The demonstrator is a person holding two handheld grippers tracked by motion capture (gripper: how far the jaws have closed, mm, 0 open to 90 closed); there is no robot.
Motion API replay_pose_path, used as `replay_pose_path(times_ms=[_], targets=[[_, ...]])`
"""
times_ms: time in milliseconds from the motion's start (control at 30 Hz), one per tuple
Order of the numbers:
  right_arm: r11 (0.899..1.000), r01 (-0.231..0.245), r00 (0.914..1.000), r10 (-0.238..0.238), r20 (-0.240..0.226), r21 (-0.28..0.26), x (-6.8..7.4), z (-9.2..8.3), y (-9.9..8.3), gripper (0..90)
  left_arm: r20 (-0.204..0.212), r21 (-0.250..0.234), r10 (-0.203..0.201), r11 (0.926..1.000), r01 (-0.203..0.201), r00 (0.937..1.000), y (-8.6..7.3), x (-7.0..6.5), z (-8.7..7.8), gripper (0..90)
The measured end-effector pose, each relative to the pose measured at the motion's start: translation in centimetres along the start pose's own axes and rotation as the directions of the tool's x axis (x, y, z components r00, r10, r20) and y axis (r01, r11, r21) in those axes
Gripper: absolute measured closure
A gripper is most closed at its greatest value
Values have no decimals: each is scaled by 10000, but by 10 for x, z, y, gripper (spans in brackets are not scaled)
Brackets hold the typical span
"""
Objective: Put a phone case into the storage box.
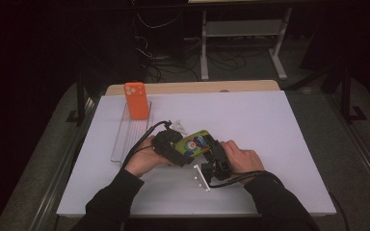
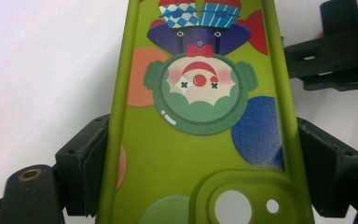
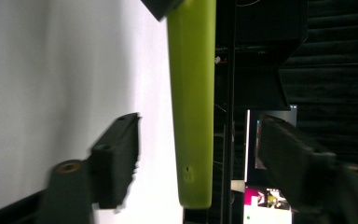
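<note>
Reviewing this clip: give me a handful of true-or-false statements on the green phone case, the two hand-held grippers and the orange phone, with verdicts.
1. The left hand-held gripper clamps the green phone case by its two long sides. True.
2. The right hand-held gripper is pressed shut on the case. False: the case's edge sits between its jaws with a gap on each side.
3. The case carries a clown picture. True.
4. The orange phone lies flat in the middle of the white table. False: it stands upright at the far end of a clear tray on the left.
5. The case rests flat on the table. False: it is held up off it.
</note>
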State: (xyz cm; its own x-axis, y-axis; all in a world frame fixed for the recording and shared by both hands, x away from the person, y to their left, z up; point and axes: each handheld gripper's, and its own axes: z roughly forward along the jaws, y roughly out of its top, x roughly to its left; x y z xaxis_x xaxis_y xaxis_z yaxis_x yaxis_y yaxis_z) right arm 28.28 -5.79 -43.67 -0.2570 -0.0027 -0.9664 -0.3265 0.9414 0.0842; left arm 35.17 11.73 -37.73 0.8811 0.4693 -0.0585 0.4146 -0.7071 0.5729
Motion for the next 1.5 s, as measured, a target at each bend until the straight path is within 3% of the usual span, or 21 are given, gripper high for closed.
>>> replay_pose_path(times_ms=[33,67,100,300,400,467,533,700,800,900,967,1200,1267,1400,1500], targets=[[9999,95,9999,-95,40,65,1,1,1,346,0,-101,-111,9999,111,9999,0,-1,1,156],[9998,172,9998,-172,26,60,1,2,2,373,10,3,61,10000,-61,10000,0,-1,1,156],[9999,101,9998,-101,193,-15,3,3,2,396,25,-241,-164,9996,165,9999,0,-2,2,156],[9996,215,9994,-210,279,-177,3,1,4,517,16,-95,21,10000,-21,10000,0,-2,2,156],[9995,156,9997,-150,192,-272,3,0,4,575,5,-12,130,9999,-130,9999,0,-2,2,156],[9993,169,9997,-163,164,-331,4,-1,4,601,27,-124,-2,9999,2,10000,0,-3,3,156],[9992,231,9997,-233,-36,-340,4,-2,5,628,-3,-5,164,9999,-164,9999,0,-2,2,156],[9988,288,9996,-288,-8,-391,5,-2,5,707,37,-8,169,9999,-169,9999,0,-1,2,156],[9991,235,9997,-233,43,-342,7,-3,6,729,60,-238,-66,9997,67,10000,0,-2,3,155],[9989,333,9994,-330,72,-340,6,-2,5,745,99,-132,87,9999,-86,9999,0,0,2,154],[9979,539,9985,-534,144,-351,6,-3,5,750,214,-390,-199,9990,208,9996,-1,-1,3,152],[9984,481,9982,-469,368,-308,5,-5,5,756,306,-799,-73,9968,98,9995,-3,-1,0,141],[9989,383,9982,-370,471,-262,4,-6,5,757,366,-655,123,9978,-99,9993,-3,0,-2,123],[9997,174,9988,-167,452,-158,2,-6,3,757,448,-889,-48,9960,88,9990,-3,-1,-2,43],[10000,54,9991,-52,426,-52,2,-4,0,757,494,-843,85,9964,-43,9987,-4,0,-5,0]])
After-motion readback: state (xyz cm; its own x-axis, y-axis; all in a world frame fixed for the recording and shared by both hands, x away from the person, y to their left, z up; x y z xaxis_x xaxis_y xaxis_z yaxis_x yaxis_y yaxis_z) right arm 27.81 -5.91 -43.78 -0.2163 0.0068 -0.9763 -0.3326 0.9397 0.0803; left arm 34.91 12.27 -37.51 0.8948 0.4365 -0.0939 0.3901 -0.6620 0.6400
